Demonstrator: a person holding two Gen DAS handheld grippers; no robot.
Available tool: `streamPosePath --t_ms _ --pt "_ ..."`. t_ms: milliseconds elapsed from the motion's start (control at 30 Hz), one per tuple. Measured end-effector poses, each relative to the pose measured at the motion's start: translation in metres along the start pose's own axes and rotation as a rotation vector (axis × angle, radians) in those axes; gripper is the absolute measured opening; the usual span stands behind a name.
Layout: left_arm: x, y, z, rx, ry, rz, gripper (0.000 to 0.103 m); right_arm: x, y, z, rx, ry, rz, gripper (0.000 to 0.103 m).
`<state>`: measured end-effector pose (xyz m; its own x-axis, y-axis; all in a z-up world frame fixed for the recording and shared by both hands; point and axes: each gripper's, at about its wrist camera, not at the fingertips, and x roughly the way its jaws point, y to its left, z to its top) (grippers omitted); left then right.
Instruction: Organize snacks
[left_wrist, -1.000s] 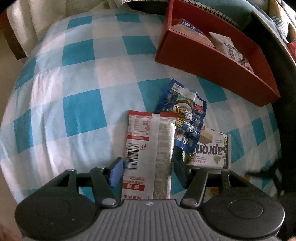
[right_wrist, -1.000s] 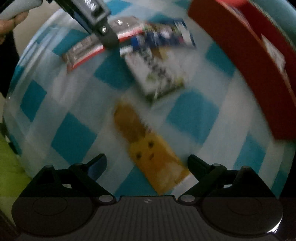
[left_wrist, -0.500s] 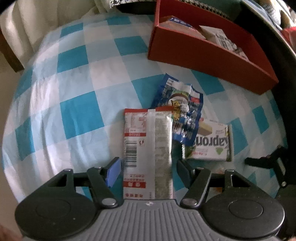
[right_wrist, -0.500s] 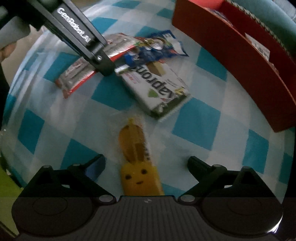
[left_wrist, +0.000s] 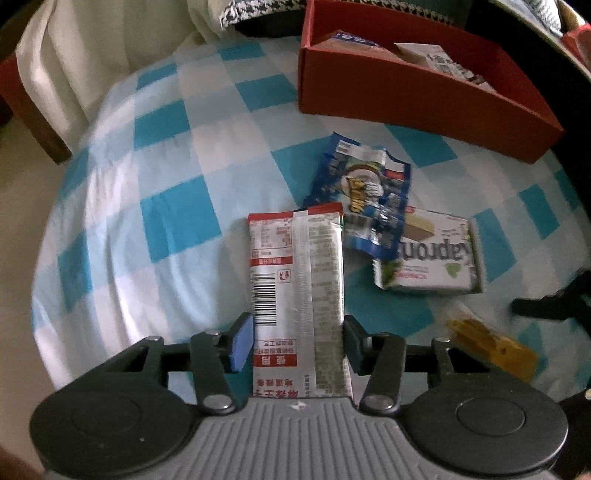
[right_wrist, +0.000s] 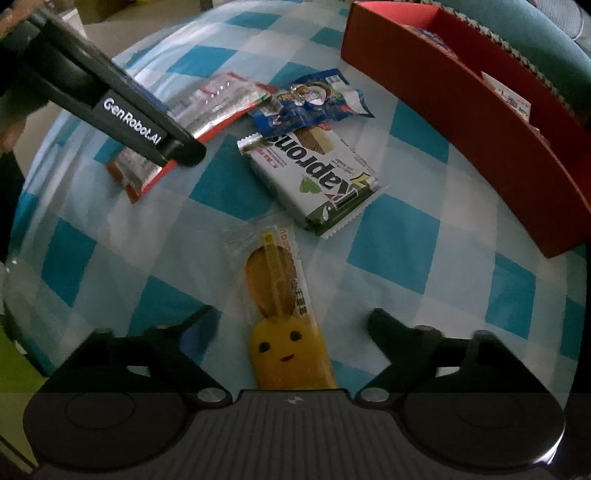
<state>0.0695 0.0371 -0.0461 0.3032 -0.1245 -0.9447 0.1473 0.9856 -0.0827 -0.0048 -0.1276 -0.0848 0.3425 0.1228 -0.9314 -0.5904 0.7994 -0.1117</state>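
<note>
Left wrist view: the left gripper (left_wrist: 298, 341) fingers are clamping the red-and-silver packet (left_wrist: 295, 280) on the checked worktop (left_wrist: 147, 206). The right gripper (right_wrist: 290, 325) fingers, just closing, are straddling the yellow snack (right_wrist: 284, 332) untouched.

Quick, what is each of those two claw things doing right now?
Left gripper: jaws just closed, shut on the red-and-white snack packet.
Right gripper: open, jaws just closing around the yellow snack, not touching it.

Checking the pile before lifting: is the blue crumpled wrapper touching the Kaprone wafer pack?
Touching. In the right wrist view the blue wrapper lies over the wafer pack's far end.
</note>
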Motion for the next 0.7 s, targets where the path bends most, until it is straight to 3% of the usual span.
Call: streamPosePath --t_ms 33,100,233,500,700 --pt "-0.001 0.000 0.000 -0.005 0.002 -0.008 0.042 -0.005 0.000 -0.002 0.010 -0.006 0.000 0.073" --pt "-0.002 0.002 0.000 -0.020 0.003 -0.015 0.041 -0.015 -0.006 -0.006 0.051 -0.017 0.001 0.053" --pt "-0.010 0.010 0.002 -0.066 -0.012 -0.027 0.040 -0.013 -0.020 -0.005 0.109 -0.027 0.028 0.046" --pt "-0.027 0.029 0.008 -0.146 -0.072 -0.064 0.040 -0.034 -0.034 -0.001 0.213 -0.120 0.070 0.042" --pt "-0.026 0.022 0.007 -0.116 -0.069 -0.064 0.040 -0.045 -0.040 -0.003 0.261 -0.171 0.087 0.041"
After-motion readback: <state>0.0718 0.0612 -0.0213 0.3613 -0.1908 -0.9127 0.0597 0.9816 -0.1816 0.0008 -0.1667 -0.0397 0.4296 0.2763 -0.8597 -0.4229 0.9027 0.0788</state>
